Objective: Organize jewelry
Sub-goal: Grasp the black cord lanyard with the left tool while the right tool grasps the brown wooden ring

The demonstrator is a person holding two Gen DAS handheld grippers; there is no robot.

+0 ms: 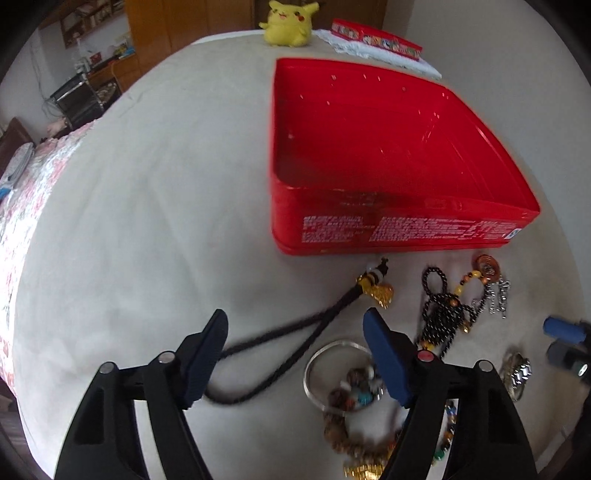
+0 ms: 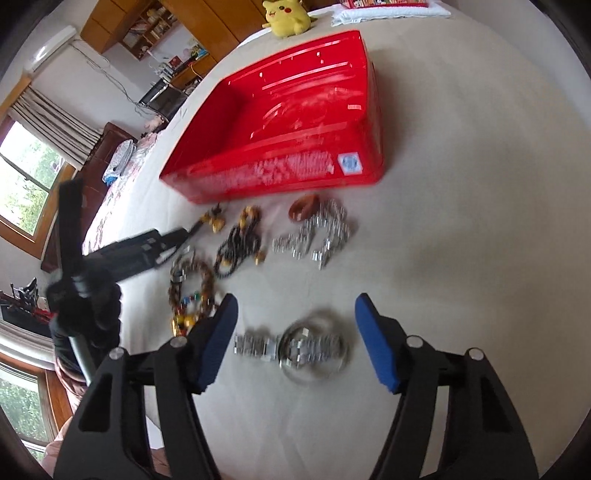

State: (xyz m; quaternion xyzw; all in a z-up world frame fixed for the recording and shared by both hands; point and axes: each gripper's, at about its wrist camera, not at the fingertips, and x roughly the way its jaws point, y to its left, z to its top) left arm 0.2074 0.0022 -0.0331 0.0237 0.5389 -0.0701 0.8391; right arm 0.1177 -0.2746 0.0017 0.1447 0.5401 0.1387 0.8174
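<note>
An open red box (image 1: 369, 229) (image 2: 277, 173) stands on the pale bedspread, with nothing inside. Jewelry lies in front of it: a black cord with a bee bead and gold charm (image 1: 373, 284), black beads (image 1: 443, 314) (image 2: 236, 251), a silver chain (image 1: 496, 295) (image 2: 317, 236), wooden bead bracelets (image 1: 343, 398) (image 2: 192, 291) and a silver watch (image 1: 517, 373) (image 2: 291, 345). My left gripper (image 1: 295, 319) hangs open over the cord's loop; the pads do not touch it. My right gripper (image 2: 297, 301) is open, and the watch lies between its fingers, untouched.
A yellow plush toy (image 1: 290, 24) (image 2: 286, 16) sits at the far edge, beside a red lid (image 1: 376, 38) on a white cloth. A floral quilt (image 1: 33, 221) covers the bed's left edge. A black-gloved hand (image 2: 85, 295) holds the left gripper.
</note>
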